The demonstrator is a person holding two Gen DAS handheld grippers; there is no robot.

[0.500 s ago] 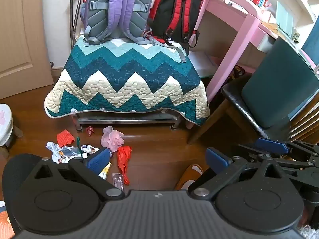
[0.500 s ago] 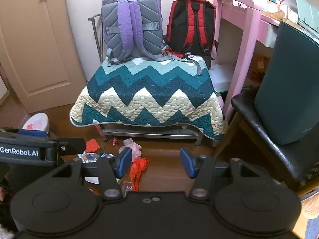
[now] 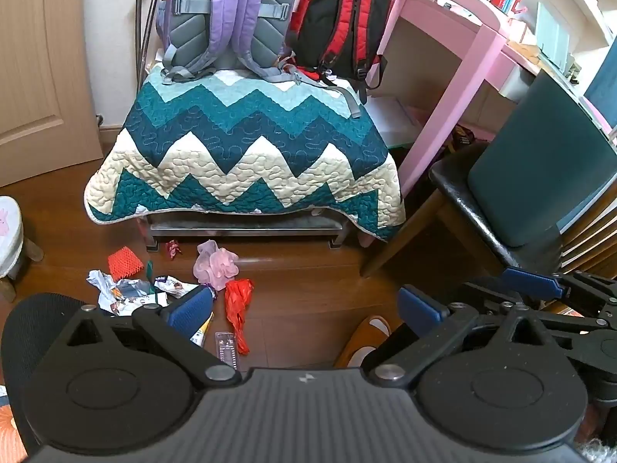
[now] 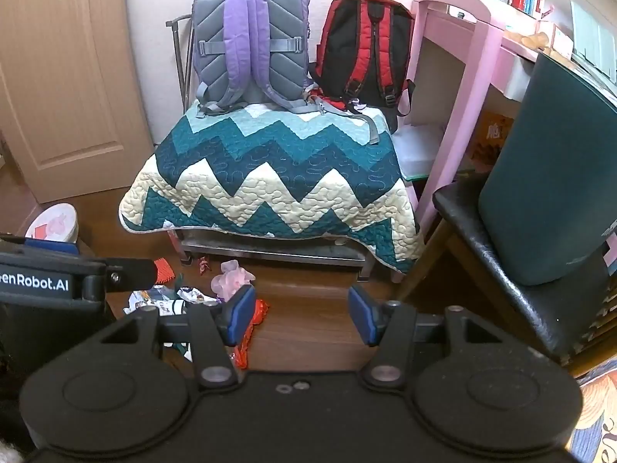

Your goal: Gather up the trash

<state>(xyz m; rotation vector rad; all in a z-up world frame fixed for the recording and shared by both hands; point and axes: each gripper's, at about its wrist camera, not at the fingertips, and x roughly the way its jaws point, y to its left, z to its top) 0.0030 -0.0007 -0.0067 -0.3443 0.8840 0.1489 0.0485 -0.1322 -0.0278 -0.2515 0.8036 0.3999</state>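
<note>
Trash lies scattered on the wooden floor in front of a quilt-covered bench: a pink crumpled wad (image 3: 215, 264), a red plastic bag (image 3: 238, 305), an orange-red net piece (image 3: 124, 262), crumpled printed wrappers (image 3: 127, 293) and a clear blister pack (image 3: 226, 347). My left gripper (image 3: 304, 308) hangs open above the floor, its left pad over the wrappers, nothing between its fingers. My right gripper (image 4: 302, 314) is also open and empty; the pink wad (image 4: 231, 276) and red bag (image 4: 256, 308) lie beside its left pad. The right gripper's fingers (image 3: 532, 283) show at the left wrist view's right edge.
A quilt-covered bench (image 3: 243, 154) carries a purple-grey backpack (image 3: 231, 15) and a red-black backpack (image 3: 339, 27). A pink desk (image 3: 455, 77) and a black chair (image 3: 540, 177) stand to the right, a small stool (image 3: 9, 231) and a door (image 3: 38, 69) to the left. An orange slipper (image 3: 366, 337) lies near.
</note>
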